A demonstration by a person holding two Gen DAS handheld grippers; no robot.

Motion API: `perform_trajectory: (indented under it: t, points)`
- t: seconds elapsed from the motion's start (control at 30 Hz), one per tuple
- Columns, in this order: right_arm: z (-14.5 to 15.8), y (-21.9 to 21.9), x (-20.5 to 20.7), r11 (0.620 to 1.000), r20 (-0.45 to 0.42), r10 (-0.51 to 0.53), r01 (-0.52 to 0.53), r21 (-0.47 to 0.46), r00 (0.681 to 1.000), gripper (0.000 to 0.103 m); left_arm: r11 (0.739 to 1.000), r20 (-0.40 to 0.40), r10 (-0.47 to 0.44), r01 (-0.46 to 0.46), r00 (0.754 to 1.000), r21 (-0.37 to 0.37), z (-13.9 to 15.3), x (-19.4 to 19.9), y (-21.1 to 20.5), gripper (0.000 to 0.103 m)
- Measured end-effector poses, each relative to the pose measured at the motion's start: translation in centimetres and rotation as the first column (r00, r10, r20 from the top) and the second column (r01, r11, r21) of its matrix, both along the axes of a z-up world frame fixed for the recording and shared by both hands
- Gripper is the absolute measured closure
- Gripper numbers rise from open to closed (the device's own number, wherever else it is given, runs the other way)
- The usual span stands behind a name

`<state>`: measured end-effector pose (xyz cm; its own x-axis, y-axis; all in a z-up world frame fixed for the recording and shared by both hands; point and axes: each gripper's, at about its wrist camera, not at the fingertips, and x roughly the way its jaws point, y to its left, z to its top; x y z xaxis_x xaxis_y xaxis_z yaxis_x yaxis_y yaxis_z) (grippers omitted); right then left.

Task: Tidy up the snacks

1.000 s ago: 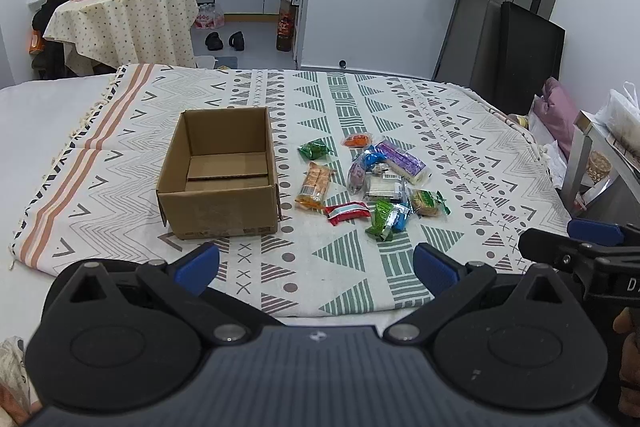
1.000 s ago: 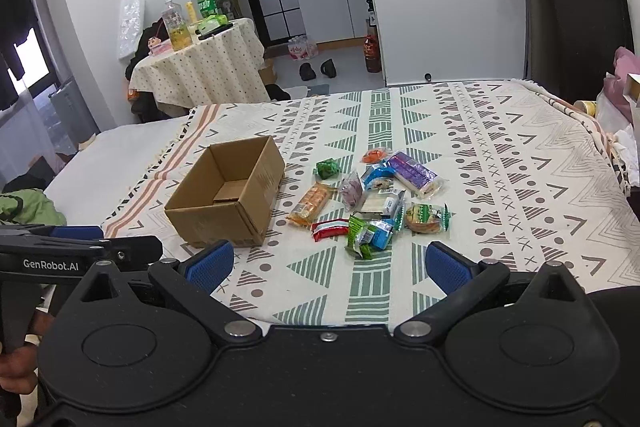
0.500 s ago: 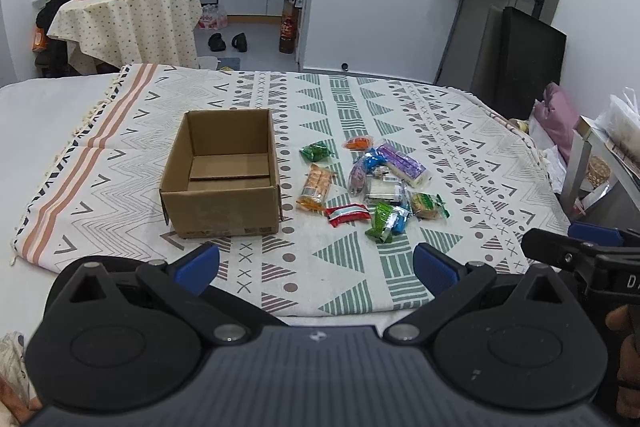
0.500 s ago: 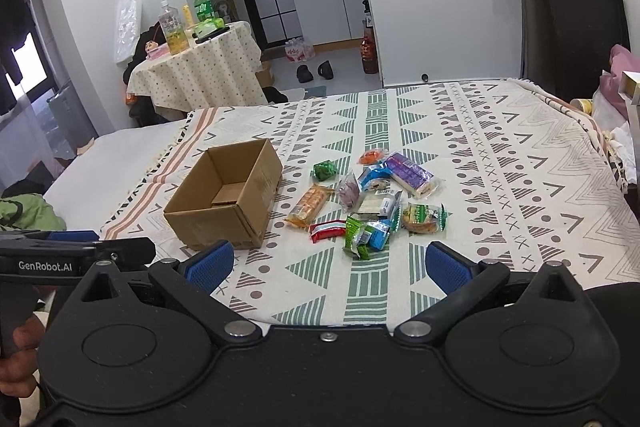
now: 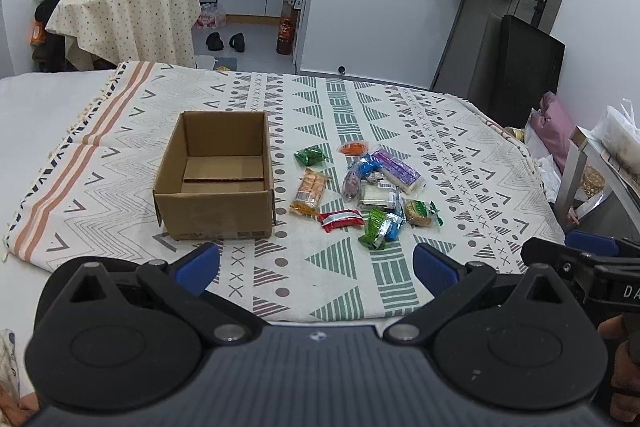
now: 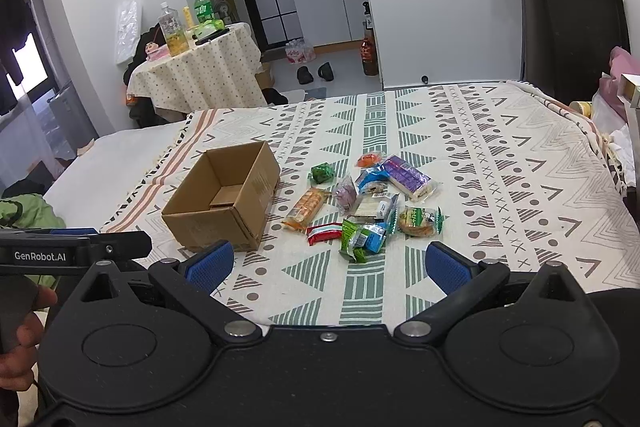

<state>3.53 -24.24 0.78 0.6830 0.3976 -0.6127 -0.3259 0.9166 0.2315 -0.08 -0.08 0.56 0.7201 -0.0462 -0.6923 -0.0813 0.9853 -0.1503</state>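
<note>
An open, empty cardboard box (image 5: 216, 183) (image 6: 224, 203) sits on the patterned cloth (image 5: 340, 279). Right of it lies a loose pile of several wrapped snacks (image 5: 372, 187) (image 6: 368, 203): an orange cracker pack (image 5: 310, 189), a red packet (image 5: 340, 219), green packets, a purple bar (image 5: 398, 171). My left gripper (image 5: 316, 267) hovers open near the bed's front edge, short of the box and snacks, nothing between its blue pads. My right gripper (image 6: 328, 267) is likewise open and empty, just in front of the pile. Each view shows the other gripper at its side edge.
A round table (image 5: 124, 15) with bottles stands beyond the bed at far left. A black chair (image 5: 528, 67) and a bedside shelf (image 5: 600, 171) with bags are at right. A green garment (image 6: 24, 211) lies at the left of the right wrist view.
Both views have crept slightly closer to the bed and risen a little; box and snacks have not moved, and both grippers stay open.
</note>
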Motion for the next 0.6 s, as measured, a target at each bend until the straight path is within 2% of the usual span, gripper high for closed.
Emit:
perform_trajectory:
  t: [0.6]
  points:
    - [0.04,-0.22,0.59,1.0,-0.004,0.01,-0.01,0.014,1.0,0.0,1.0,0.01,0.009,-0.008,1.0,-0.023,0.16,0.42,0.07,0.001]
